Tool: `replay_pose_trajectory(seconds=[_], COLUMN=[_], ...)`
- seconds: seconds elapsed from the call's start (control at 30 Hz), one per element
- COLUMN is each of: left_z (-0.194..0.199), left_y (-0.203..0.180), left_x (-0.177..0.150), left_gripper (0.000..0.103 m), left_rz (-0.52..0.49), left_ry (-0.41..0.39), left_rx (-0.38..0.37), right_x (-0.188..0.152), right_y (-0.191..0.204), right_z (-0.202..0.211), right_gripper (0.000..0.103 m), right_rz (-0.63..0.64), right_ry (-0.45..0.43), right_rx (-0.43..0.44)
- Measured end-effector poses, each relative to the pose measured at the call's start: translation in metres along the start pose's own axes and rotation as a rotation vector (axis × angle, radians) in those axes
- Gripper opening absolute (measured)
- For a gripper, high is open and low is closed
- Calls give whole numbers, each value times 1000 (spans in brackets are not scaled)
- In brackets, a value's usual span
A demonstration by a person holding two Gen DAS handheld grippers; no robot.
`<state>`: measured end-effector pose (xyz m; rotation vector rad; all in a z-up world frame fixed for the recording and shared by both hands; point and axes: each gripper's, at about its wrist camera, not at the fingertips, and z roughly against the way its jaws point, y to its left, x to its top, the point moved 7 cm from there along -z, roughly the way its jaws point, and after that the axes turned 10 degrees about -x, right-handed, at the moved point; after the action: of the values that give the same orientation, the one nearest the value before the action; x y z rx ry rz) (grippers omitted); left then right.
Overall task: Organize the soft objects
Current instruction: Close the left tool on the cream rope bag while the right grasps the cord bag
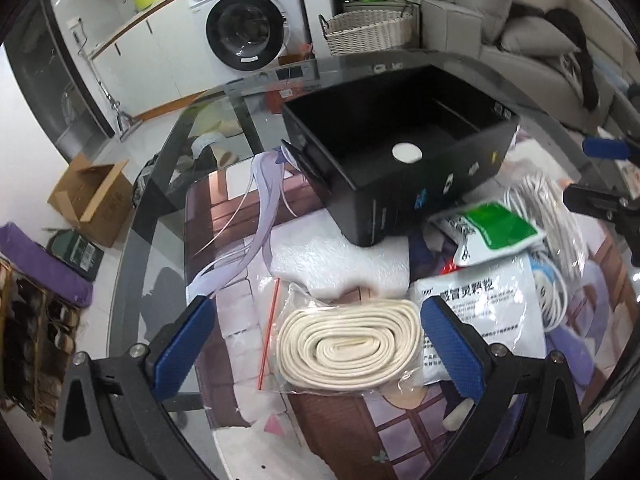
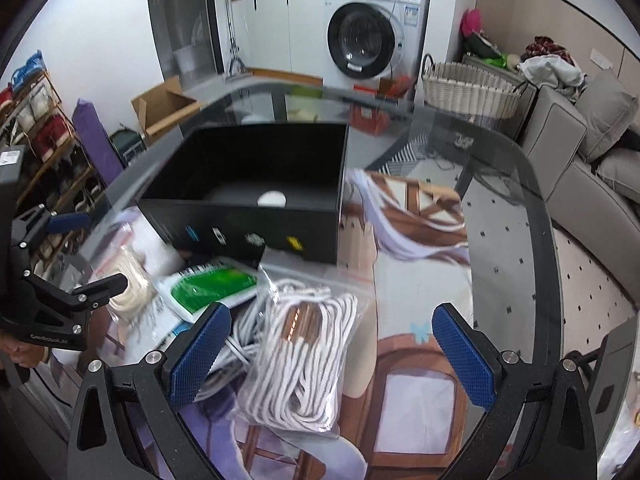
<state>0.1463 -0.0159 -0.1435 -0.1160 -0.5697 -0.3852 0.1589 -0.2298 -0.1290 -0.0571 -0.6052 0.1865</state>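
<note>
Left tongs [image 1: 316, 344]: spread wide and holding nothing; the blue pads stand either side of the bagged cream tubing, not touching it.

Right tongs [image 2: 326, 346]: likewise spread and holding nothing, poised over the bagged white cord.

Bagged cream tubing [image 1: 350, 346]: a flat coil in a clear zip bag, lying on the printed mat [image 1: 236, 320] directly ahead of my left tongs. Its long axis runs roughly across the gap between the pads, left to right.

Bagged white cord [image 2: 304, 356]: a loose bundle in a clear bag, directly ahead of my right tongs, nearer the left pad. Its long axis runs away from me, toward the box.

Black box [image 1: 400, 148]: open-topped, on the glass tabletop [image 2: 508, 208] beyond both bags; only a small white disc [image 1: 407, 153] shows inside. I judge it to be where the soft goods go.

Other soft items: a green-and-white sachet [image 1: 490, 232] and a printed white packet [image 1: 480, 320] lie between the two bags, near the box front.

Deciding relation: each bag lies straight ahead of its own tongs, so neither hand need cross over. The left is the better set, its coil centred between the pads.

Risk, as I judge it: slippery bag film, and closing along the coil's length may only buckle it.
</note>
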Motion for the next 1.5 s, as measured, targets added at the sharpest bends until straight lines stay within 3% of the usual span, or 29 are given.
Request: replay_pose_trajectory(seconds=[0.17, 0.6, 0.7, 0.77, 0.93, 1.13, 1.27, 1.4, 1.43, 1.5], left_z=[-8, -4, 4, 11, 16, -21, -31, -31, -30, -28], left_y=[-2, 29, 50, 60, 44, 54, 52, 41, 39, 35], left_x=[-9, -53, -68, -69, -45, -29, -43, -45, -45, -43], left_gripper=[103, 103, 103, 103, 103, 103, 103, 99, 94, 79], left_rz=[-22, 36, 61, 96, 177, 338, 401, 338, 323, 274], left_ry=[35, 99, 131, 111, 51, 116, 149, 148, 142, 138], left_rx=[25, 27, 83, 117, -21, -56, -145, -155, -147, -118], right_x=[-5, -9, -9, -8, -11, -17, -24, -33, -33, -33], right_y=[1, 2, 2, 4, 4, -1, 2, 14, 15, 18], right_z=[-7, -10, -7, -4, -8, -16, -22, -29, -29, -29], right_gripper=[103, 103, 103, 103, 103, 103, 103, 99, 97, 82], right_rz=[9, 16, 9, 16, 10, 11, 8, 24, 26, 33], right_ry=[25, 47, 45, 40, 58, 82, 108, 153, 151, 144], right_rx=[2, -2, 3, 2, 5, 5, 42, 93, 95, 102])
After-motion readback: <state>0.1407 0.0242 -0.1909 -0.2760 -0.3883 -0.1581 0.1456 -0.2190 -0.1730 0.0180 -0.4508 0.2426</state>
